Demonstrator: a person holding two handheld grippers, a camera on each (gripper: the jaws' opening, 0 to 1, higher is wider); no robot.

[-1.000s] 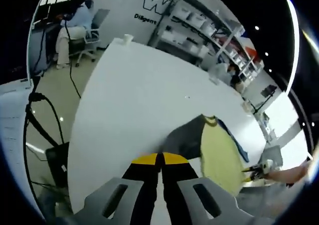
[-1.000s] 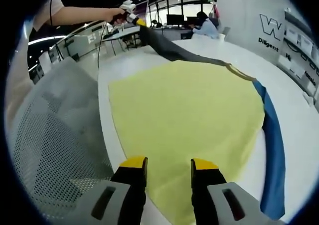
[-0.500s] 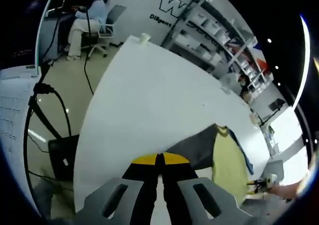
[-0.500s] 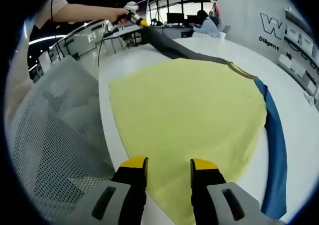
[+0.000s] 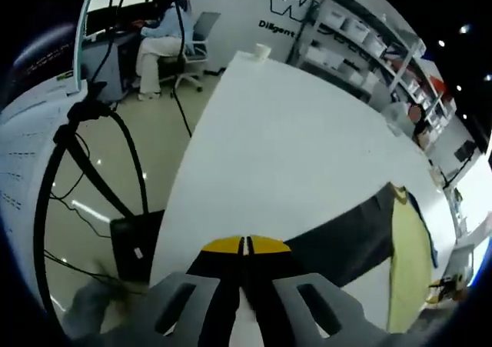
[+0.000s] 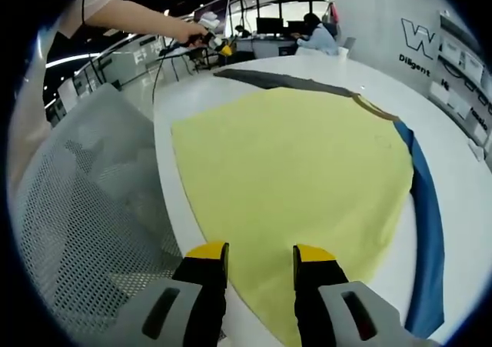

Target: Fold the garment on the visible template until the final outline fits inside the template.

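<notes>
Left gripper [image 5: 244, 247]: jaws pressed together on the end of the dark grey sleeve [image 5: 346, 235], held out past the table edge, seemingly to draw the sleeve flat and straight
Table [image 5: 292, 139]: white, bare beyond the sleeve, so there is room to spread it
Garment [image 6: 292, 170]: yellow body spread flat on the table, blue sleeve [image 6: 429, 231] along its far side; no template outline can be made out
Right gripper [image 6: 261, 255]: jaws apart, holding nothing, poised over the near hem, probably ready to pinch it for a fold
</notes>
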